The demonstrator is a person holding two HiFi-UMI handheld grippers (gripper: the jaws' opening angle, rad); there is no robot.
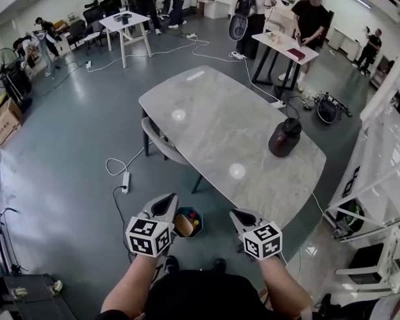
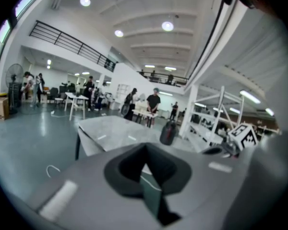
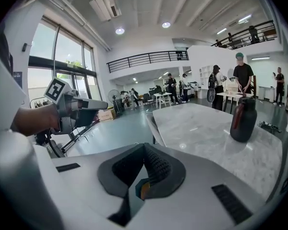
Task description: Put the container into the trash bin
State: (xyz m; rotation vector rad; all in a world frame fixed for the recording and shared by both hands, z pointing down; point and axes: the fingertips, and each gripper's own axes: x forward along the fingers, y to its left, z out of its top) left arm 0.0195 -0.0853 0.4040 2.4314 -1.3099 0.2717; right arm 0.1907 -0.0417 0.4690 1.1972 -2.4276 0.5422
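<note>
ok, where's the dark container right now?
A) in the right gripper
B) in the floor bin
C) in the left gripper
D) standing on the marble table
D: the container stands upright on the table, far from the left gripper and the right gripper, both shut and empty.

Working in, probably, a big lab or workshop hall: gathering in small groups at scattered worktables [image 1: 123,20], trailing cables [image 1: 107,167] across a bare grey floor [image 1: 67,152], stacking cardboard boxes [image 1: 3,120] beside a standing fan [image 1: 1,64], lining one side with white racks [image 1: 387,145], running a railed mezzanine [image 3: 149,57] overhead.
</note>
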